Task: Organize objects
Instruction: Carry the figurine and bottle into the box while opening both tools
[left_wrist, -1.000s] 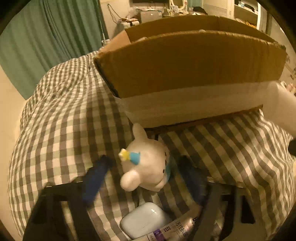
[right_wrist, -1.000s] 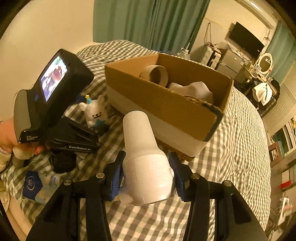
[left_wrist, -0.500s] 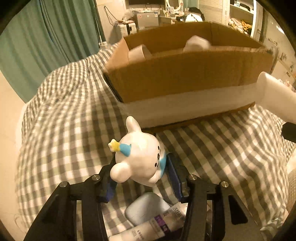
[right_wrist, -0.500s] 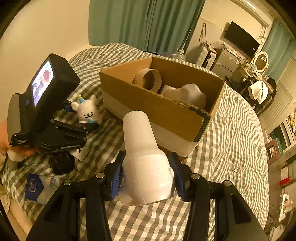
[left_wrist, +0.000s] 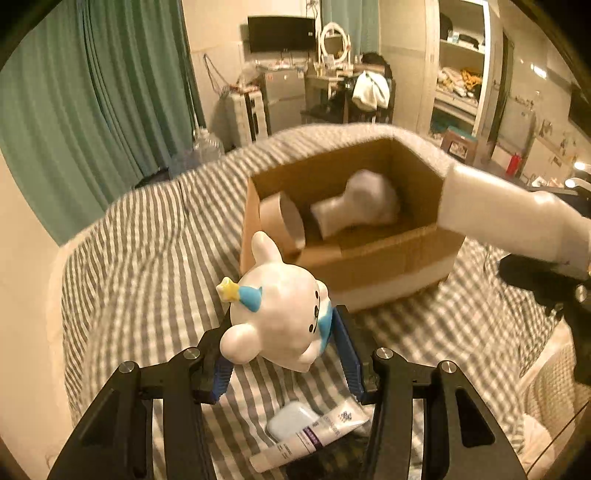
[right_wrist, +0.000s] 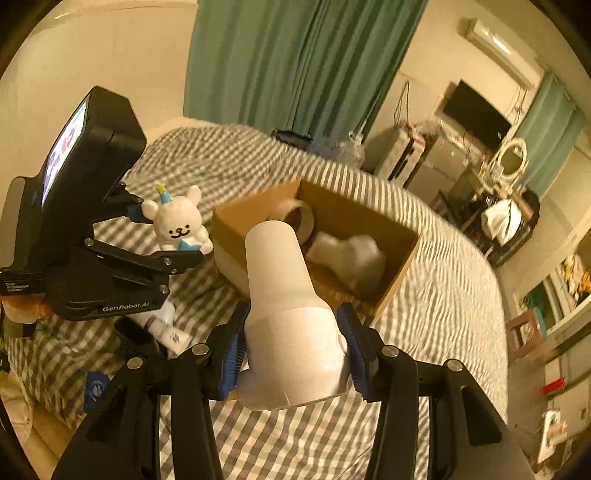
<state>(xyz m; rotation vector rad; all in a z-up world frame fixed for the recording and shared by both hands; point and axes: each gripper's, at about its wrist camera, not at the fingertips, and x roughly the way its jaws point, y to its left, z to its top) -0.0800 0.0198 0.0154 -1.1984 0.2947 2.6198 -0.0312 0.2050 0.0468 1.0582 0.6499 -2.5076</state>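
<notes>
My left gripper (left_wrist: 284, 347) is shut on a white bear figurine (left_wrist: 277, 317) with a blue party hat and holds it in the air, left of an open cardboard box (left_wrist: 369, 266). The figurine (right_wrist: 179, 223) and left gripper (right_wrist: 166, 236) also show in the right wrist view. My right gripper (right_wrist: 291, 347) is shut on a white bottle-shaped object (right_wrist: 284, 306), held above the near edge of the box (right_wrist: 399, 266). That object (left_wrist: 509, 218) reaches over the box's right wall. A cardboard roll (left_wrist: 284, 225) and a white bulb-shaped object (left_wrist: 362, 206) lie inside the box.
The box sits on a bed with a grey checked cover (left_wrist: 147, 258). Below my left gripper lie a pale blue case (left_wrist: 291, 428) and a white tube (left_wrist: 314, 439). A blue packet (right_wrist: 96, 387) lies at the bed's near edge. Green curtains (right_wrist: 295, 66) and furniture stand behind.
My left gripper closed on the bear figurine and lifted it off the bed. Both grippers rose, so the box's inside now shows. The right gripper kept its hold and moved over the box edge.
</notes>
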